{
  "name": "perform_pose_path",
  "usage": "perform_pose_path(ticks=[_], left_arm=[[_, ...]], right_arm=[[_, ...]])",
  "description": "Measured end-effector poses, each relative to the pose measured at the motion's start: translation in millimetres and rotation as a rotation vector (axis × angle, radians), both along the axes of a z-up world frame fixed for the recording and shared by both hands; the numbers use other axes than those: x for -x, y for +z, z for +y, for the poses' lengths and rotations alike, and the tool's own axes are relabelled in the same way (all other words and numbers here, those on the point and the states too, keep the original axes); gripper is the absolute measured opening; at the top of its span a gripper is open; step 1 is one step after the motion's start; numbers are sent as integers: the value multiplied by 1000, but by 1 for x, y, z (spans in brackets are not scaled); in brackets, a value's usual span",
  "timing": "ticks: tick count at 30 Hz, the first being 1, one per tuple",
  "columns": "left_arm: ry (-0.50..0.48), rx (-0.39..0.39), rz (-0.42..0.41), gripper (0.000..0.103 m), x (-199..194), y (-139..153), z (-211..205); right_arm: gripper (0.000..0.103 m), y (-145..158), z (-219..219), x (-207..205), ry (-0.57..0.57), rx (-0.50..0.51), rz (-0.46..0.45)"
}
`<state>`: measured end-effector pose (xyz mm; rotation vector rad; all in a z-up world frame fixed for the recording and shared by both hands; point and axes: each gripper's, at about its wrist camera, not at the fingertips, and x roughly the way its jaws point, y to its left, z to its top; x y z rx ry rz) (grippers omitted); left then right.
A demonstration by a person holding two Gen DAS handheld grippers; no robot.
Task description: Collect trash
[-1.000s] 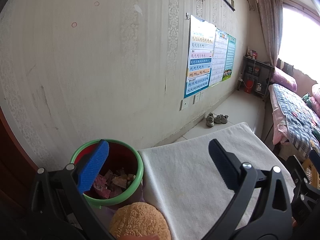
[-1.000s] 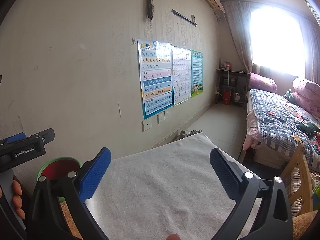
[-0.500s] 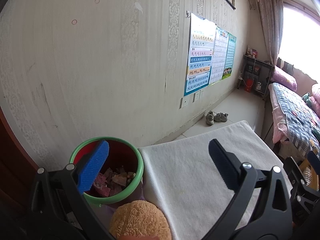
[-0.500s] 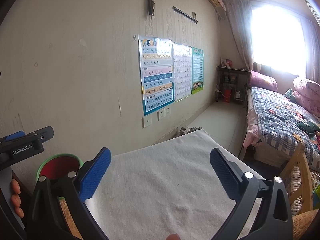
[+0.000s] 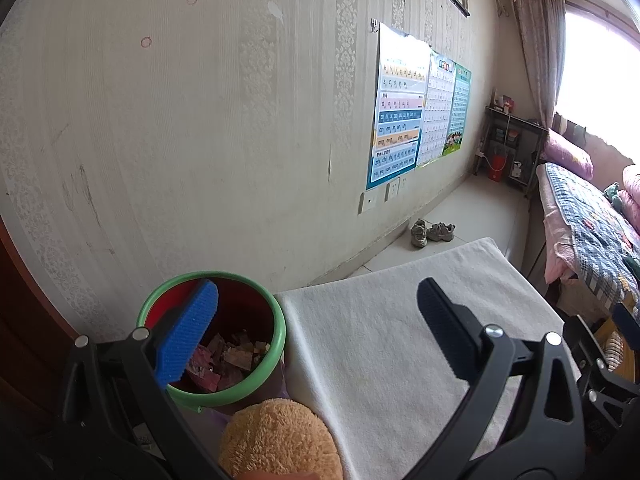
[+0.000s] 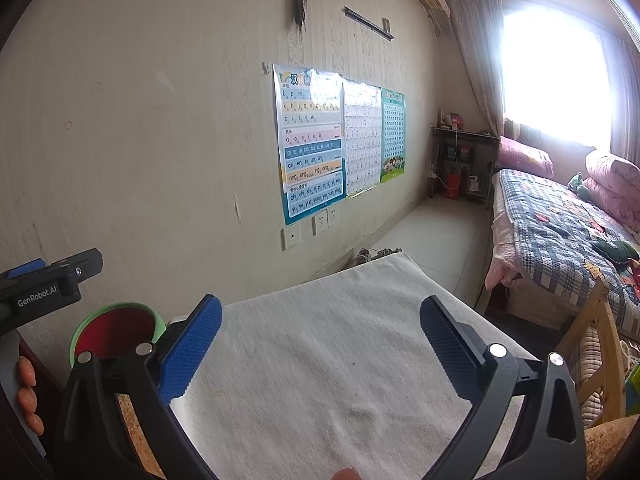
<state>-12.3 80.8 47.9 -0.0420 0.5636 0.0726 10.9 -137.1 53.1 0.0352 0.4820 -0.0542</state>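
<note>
A red bin with a green rim [image 5: 244, 308] stands against the wall left of the white-clothed table [image 5: 384, 344]; pink and tan paper scraps [image 5: 224, 360] lie in its bottom. My left gripper [image 5: 316, 320] hangs open and empty, its left finger over the bin mouth, its right finger over the cloth. In the right wrist view the same bin [image 6: 116, 324] shows at lower left. My right gripper [image 6: 320, 340] is open and empty above the bare white cloth [image 6: 320, 368]. The left tool's body [image 6: 44, 288] and a hand [image 6: 26, 392] show at that view's left edge.
An orange plush toy [image 5: 276, 440] lies at the table's near-left corner beside the bin. The wall with posters [image 6: 312, 144] runs close behind. Shoes [image 5: 432, 232] sit on the floor beyond the table. A bed [image 6: 560, 232] and a wooden chair [image 6: 596, 344] stand to the right.
Both views shifted only slightly; the left gripper drifted a little, showing more of the scraps in the bin. Both grippers stay open and empty.
</note>
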Motion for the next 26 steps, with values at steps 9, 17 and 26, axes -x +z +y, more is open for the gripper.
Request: perform_pose_path(ticks=[9, 17, 26], left_arm=[[-12, -3, 6, 98, -2, -1, -2], [-24, 17, 26, 98, -2, -7, 0], [3, 2, 54, 98, -10, -19, 6]], right_arm=[[96, 0, -2, 0, 4, 2, 0], [96, 1, -4, -3, -5, 2, 16], [96, -38, -44, -27, -84, -43, 127]])
